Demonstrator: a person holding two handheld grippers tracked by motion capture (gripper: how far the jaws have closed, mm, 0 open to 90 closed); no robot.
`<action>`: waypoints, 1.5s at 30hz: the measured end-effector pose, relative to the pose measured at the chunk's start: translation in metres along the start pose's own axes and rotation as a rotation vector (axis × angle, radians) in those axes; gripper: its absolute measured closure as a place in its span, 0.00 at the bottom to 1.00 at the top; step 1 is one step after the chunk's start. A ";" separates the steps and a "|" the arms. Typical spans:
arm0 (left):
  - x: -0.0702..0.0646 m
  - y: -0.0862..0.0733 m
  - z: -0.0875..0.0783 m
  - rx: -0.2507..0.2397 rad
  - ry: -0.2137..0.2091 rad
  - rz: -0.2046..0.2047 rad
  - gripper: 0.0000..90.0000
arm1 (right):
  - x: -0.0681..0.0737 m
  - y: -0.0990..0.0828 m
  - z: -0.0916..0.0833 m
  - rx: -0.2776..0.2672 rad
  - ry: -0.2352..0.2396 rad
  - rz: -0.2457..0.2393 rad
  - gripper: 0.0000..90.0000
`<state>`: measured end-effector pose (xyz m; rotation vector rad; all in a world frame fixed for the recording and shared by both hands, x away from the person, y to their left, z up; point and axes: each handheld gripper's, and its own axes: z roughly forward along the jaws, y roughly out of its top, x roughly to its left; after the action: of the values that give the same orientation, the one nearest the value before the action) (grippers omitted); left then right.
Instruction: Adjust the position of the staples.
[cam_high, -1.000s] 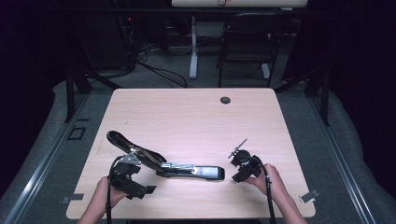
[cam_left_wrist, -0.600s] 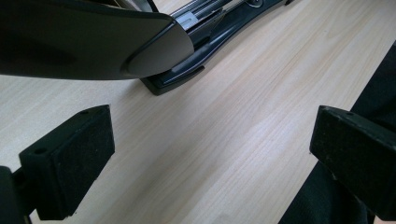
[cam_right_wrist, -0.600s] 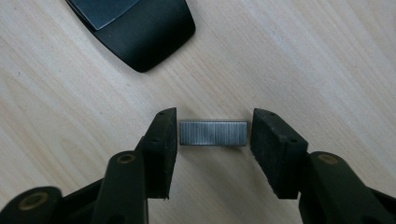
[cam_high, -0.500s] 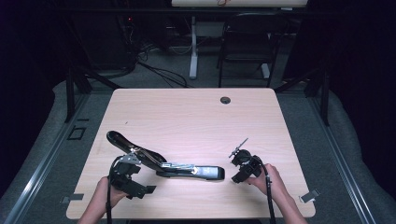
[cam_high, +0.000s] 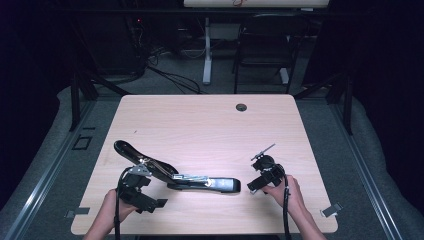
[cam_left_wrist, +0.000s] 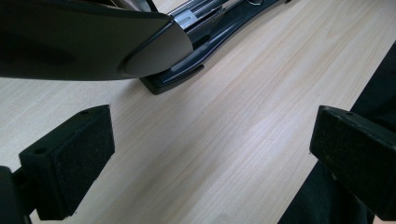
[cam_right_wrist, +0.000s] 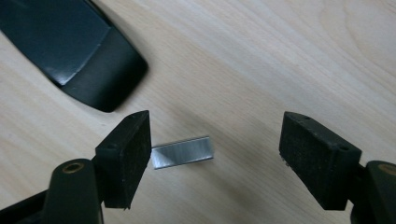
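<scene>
In the high view we saw the stapler (cam_high: 180, 175) lying swung open near the table's (cam_high: 210, 125) near edge, its lid stretching up and left, its base pointing right. The left gripper (cam_high: 142, 192) sat at the near left, just beside the stapler's hinge; the right gripper (cam_high: 260, 182) sat just right of the base's end.

In the left gripper view, our jaws stood wide apart over bare wood, released, with the stapler (cam_left_wrist: 187, 46) just beyond them.

In the right gripper view, the jaws had just been opening; a strip of staples (cam_right_wrist: 183, 152) lay on the table between them, at the left pad, let go. The stapler's rounded end (cam_right_wrist: 79, 60) lay at far left.
</scene>
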<state>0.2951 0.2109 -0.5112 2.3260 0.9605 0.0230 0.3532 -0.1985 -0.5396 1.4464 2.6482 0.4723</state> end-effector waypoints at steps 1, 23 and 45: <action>0.000 0.000 0.000 0.001 0.000 0.000 0.00 | -0.001 0.000 0.000 -0.003 -0.004 0.007 0.28; 0.002 -0.001 -0.001 0.004 0.009 -0.009 0.00 | -0.001 -0.001 0.002 0.045 -0.053 -0.024 0.34; 0.003 -0.001 -0.001 0.012 0.016 -0.009 0.00 | -0.015 -0.008 -0.007 0.125 -0.069 -0.007 0.37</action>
<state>0.2962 0.2138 -0.5120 2.3352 0.9817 0.0324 0.3535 -0.2165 -0.5365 1.4567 2.6704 0.2554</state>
